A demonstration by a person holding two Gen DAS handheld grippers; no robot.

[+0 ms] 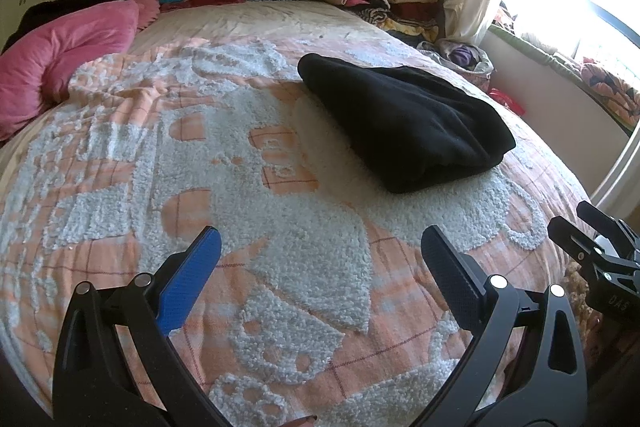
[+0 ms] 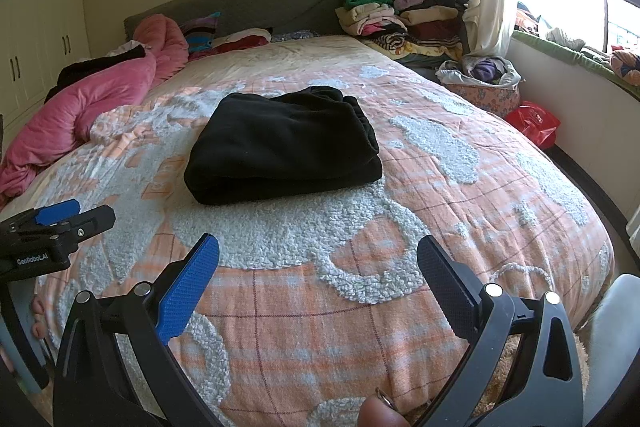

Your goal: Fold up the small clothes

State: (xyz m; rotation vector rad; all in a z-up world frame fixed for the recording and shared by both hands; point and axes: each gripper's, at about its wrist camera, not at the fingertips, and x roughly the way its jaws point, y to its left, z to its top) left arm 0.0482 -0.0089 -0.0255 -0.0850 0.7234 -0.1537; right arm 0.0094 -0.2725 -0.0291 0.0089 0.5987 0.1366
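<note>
At the far left of the bed lies a pink quilt (image 1: pixel 60 43), bunched up and well apart from everything else. The left gripper (image 1: pixel 320 251) hangs above the orange and white bedspread (image 1: pixel 248 195) with its jaws spread wide, and nothing is between them. The folded black garment (image 1: pixel 404 123) lies flat on the bedspread, ahead of this gripper and to its right, not touching it. In the right wrist view the same black garment (image 2: pixel 284 147) sits ahead of the right gripper (image 2: pixel 318 253) and a little to its left, also apart from it. The right gripper is wide open too and holds nothing. Further right, near the headboard, stands a pile of folded clothes (image 2: pixel 400 15).
</note>
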